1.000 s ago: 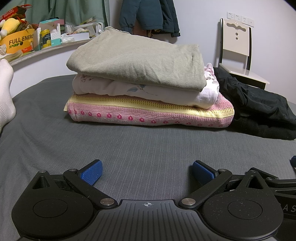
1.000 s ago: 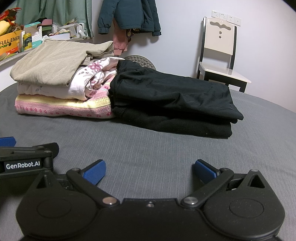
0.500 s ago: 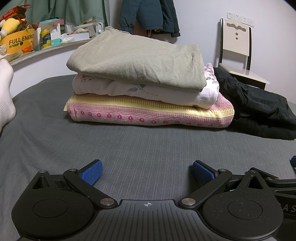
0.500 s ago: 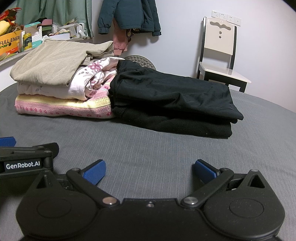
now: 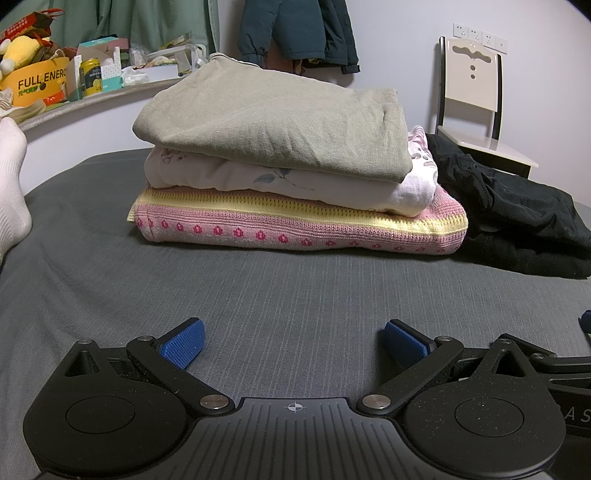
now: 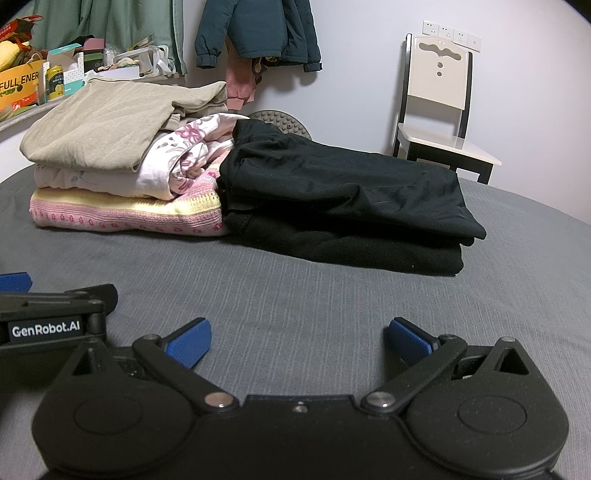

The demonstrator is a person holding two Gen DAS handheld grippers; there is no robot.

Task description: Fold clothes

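Observation:
On the grey bed [image 5: 295, 291] stands a stack of folded clothes: a beige top [image 5: 273, 122] over a white floral garment [image 5: 295, 184] over a pink and yellow knit [image 5: 295, 229]. To its right lies a pile of folded black clothes [image 6: 343, 192], seen in the left wrist view as black cloth [image 5: 509, 218]. My left gripper [image 5: 293, 341] rests low on the bed in front of the stack, open and empty. My right gripper [image 6: 297, 339] lies beside it, open and empty, facing the black pile. The same stack [image 6: 110, 158] shows at left in the right wrist view.
A white sock on a foot [image 5: 11, 181] is at the far left. A shelf with boxes and a can [image 5: 74, 81] runs behind the stack. A chair [image 6: 439, 107] stands against the wall at right. Jackets [image 6: 258, 33] hang on the wall.

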